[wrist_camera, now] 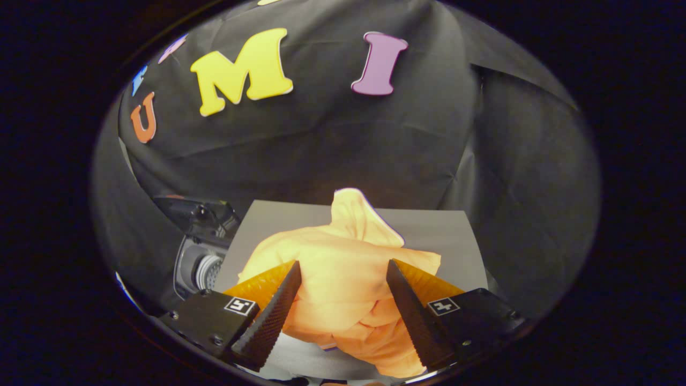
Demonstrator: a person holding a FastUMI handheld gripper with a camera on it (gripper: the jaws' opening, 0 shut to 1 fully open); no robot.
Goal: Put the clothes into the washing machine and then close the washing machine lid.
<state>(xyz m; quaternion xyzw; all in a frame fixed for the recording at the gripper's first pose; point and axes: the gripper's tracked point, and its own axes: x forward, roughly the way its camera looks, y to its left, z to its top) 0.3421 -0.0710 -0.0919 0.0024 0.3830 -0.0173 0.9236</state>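
Straddling the orange garment (pixel 343 279), our gripper (pixel 343 300) had its jaws spread wide, one finger (pixel 273 316) on either side of the bundle. We couldn't confirm either pad was pressing on the cloth, so we called it open, not holding. The garment sat bunched in a loose heap on the grey surface (pixel 445 236), between the fingers and reaching beyond them, with one peak of cloth sticking up at the far end. The washing machine (pixel 201 257) was off to the left, beside the surface, with a round grey opening visible and a dark lid raised above it.

Handling, as we judged it: light, soft, no stiffness at all, so it would sag and trail once lifted. Nothing fragile. The fabric looked smooth, maybe a bit slippery against the ribbed pads. We reckoned the best hold was the thick middle of the heap, pinching several folds at once. Grabbing the peak or a thin edge risked the rest dragging across the surface and snagging on the machine's rim.
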